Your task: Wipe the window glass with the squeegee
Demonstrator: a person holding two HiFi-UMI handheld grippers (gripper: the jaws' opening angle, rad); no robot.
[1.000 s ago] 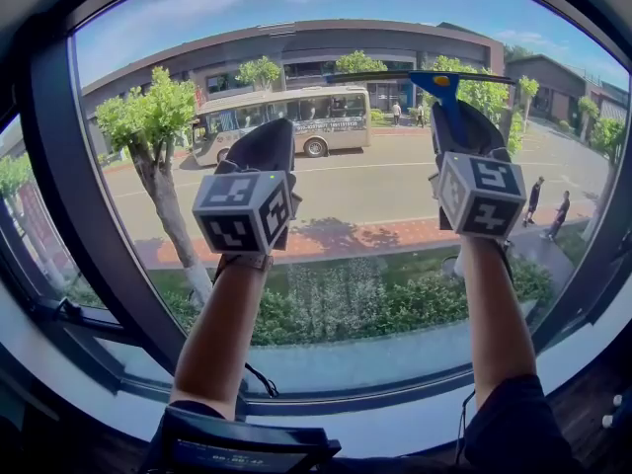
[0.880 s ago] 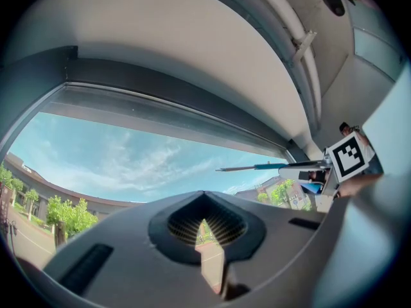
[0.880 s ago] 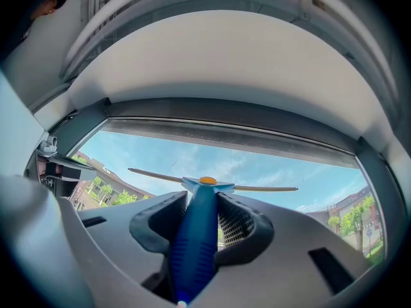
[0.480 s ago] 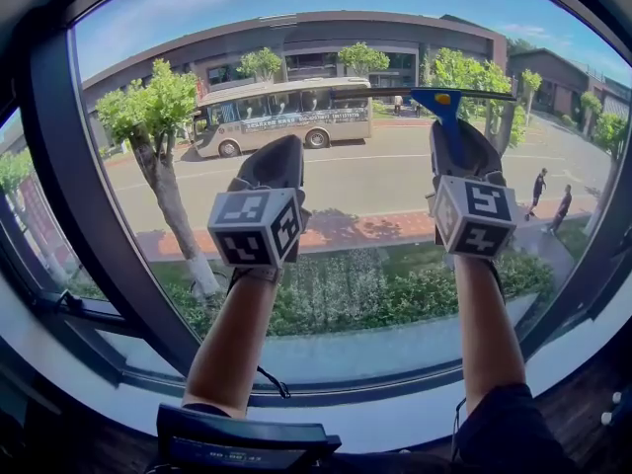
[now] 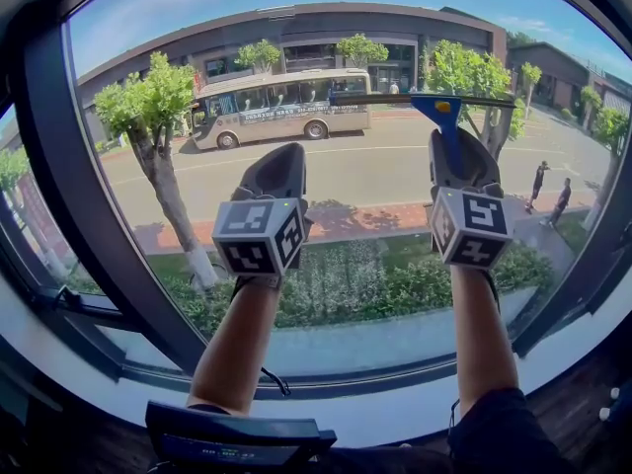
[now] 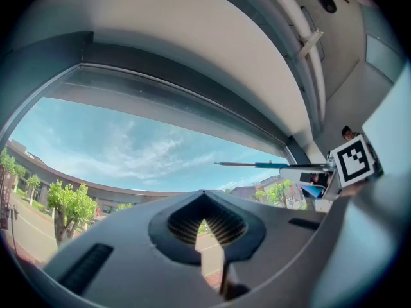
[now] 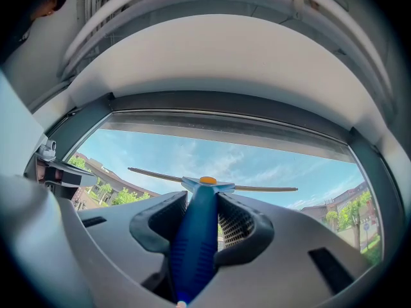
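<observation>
My right gripper (image 5: 456, 161) is shut on the blue handle of the squeegee (image 5: 441, 117), holding it upright against the window glass (image 5: 346, 176). Its long thin blade (image 5: 395, 99) lies level across the pane. In the right gripper view the blue handle (image 7: 196, 236) runs up between the jaws to the blade (image 7: 212, 185). My left gripper (image 5: 275, 176) is raised beside it to the left, jaws closed with only a thin slit between them and nothing held. The left gripper view shows the squeegee (image 6: 270, 165) off to its right.
A dark window frame (image 5: 59, 186) curves round the pane, with a white sill (image 5: 326, 418) below. Outside are a street, a bus (image 5: 281, 107), trees and two walking people. A dark device (image 5: 237, 442) sits at the person's chest.
The right gripper has drawn the squeegee downward over the glass, from the building's level to the road's level. The left gripper has dropped slightly alongside it.
</observation>
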